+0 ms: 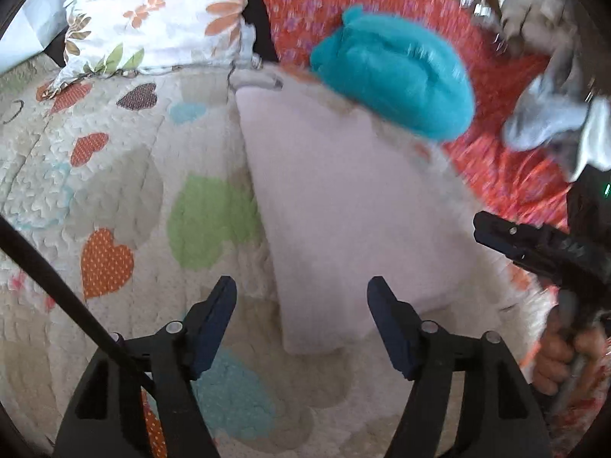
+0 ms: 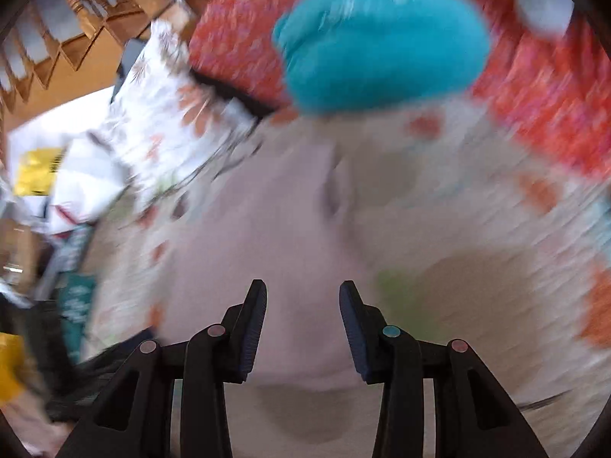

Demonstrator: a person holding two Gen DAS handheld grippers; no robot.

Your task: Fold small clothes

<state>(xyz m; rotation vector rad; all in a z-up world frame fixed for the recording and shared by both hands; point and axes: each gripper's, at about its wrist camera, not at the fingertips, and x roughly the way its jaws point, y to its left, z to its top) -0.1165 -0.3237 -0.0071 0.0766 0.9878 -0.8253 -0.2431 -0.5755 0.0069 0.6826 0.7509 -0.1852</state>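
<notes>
on my far left lies one quilted bedspread [image 1: 126, 160], cream, stitched in a pebbly pattern and patched with hearts in orange, green, pale blue and brown. one floral pillow [image 1: 152, 15] with orange and green leaves on white sits at its far edge. a thin black rod [image 1: 57, 290] crosses the lower left corner of my left view.

my left gripper [image 1: 301, 290] hangs over the quilt with its two dark blue ribbed pads apart and nothing between them. just past the right pad lies the one pale pink garment [image 1: 343, 206], soft, smooth and folded into a long flat panel, narrow end nearest me, resting on the bedspread. at its far end sits one teal bundle [image 1: 397, 72], plump and rounded, touching the pink cloth's top corner. behind that lies one red cloth with small purple flowers [image 1: 343, 4], and on it a crumpled pale grey piece [image 1: 550, 122].

my right gripper [image 1: 534, 244] shows at the right edge, a hand [image 1: 553, 358] wrapped on its handle. in its own blurred view the right gripper's pads stand apart, empty, above the pink garment. wooden stair balusters [image 2: 65, 23] show at the upper left there.
</notes>
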